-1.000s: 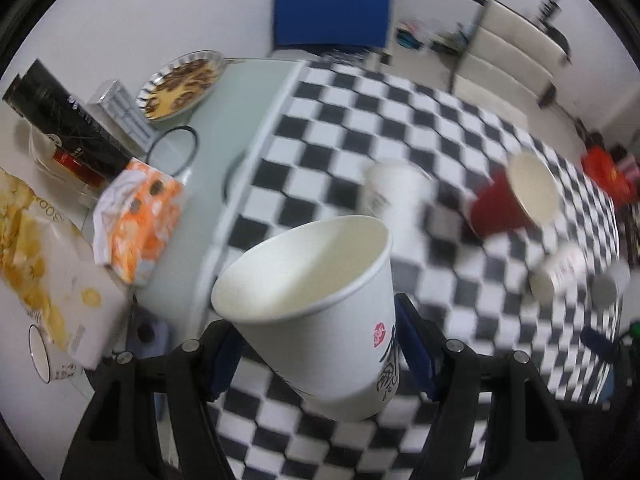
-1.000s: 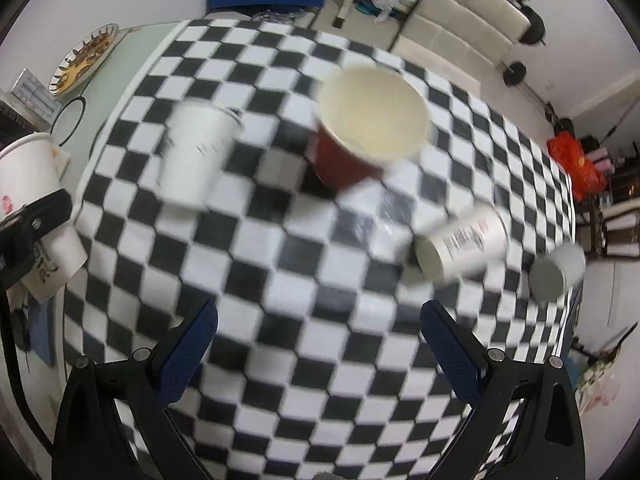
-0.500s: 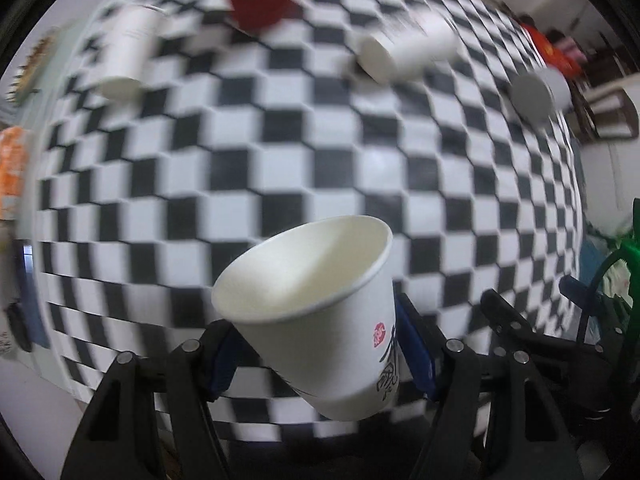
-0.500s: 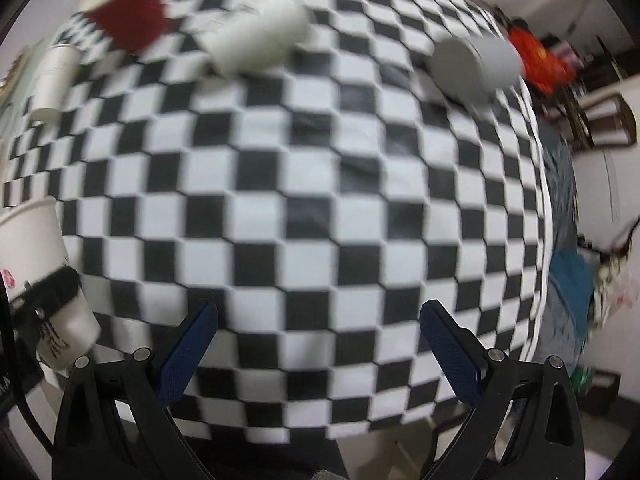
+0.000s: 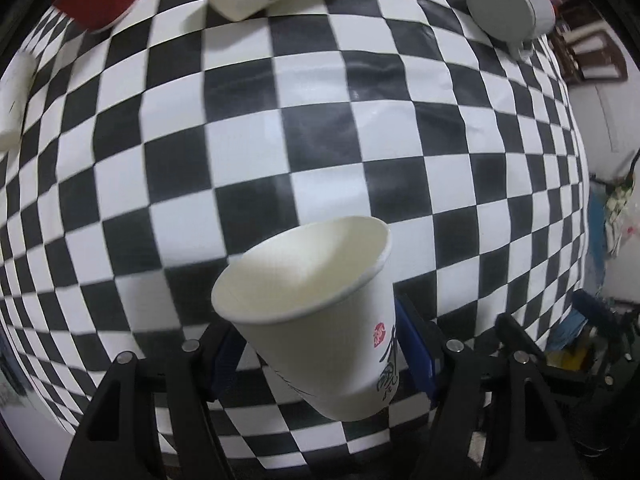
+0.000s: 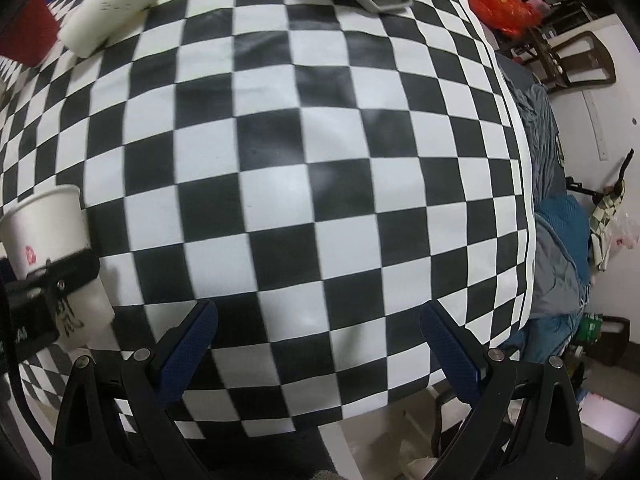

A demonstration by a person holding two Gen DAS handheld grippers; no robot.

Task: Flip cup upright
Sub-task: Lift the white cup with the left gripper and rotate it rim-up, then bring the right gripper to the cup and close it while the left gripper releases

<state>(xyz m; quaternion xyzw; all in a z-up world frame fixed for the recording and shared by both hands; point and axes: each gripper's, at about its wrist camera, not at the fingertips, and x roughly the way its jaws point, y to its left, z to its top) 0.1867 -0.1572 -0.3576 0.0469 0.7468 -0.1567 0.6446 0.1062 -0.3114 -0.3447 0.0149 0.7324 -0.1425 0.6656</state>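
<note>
Left gripper (image 5: 320, 354) clamps paper cup (image 5: 320, 308) mouth-up above checkered table (image 5: 320, 120); next, set down. Right gripper (image 6: 316, 340) wide, empty.

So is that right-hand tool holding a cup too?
No, the right tool is open with only checkered tablecloth between its fingers; the paper cup sits in the left tool.

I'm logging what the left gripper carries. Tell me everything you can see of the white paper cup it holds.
The white paper cup is a plain tapered cup with a rolled rim, a small red seal and black brush lettering on its side. Inside it looks empty. The left gripper clamps its lower wall between blue pads. It is mouth up and tilted, over the checkered cloth; whether its base touches the cloth cannot be told. The right wrist view shows it too.
</note>
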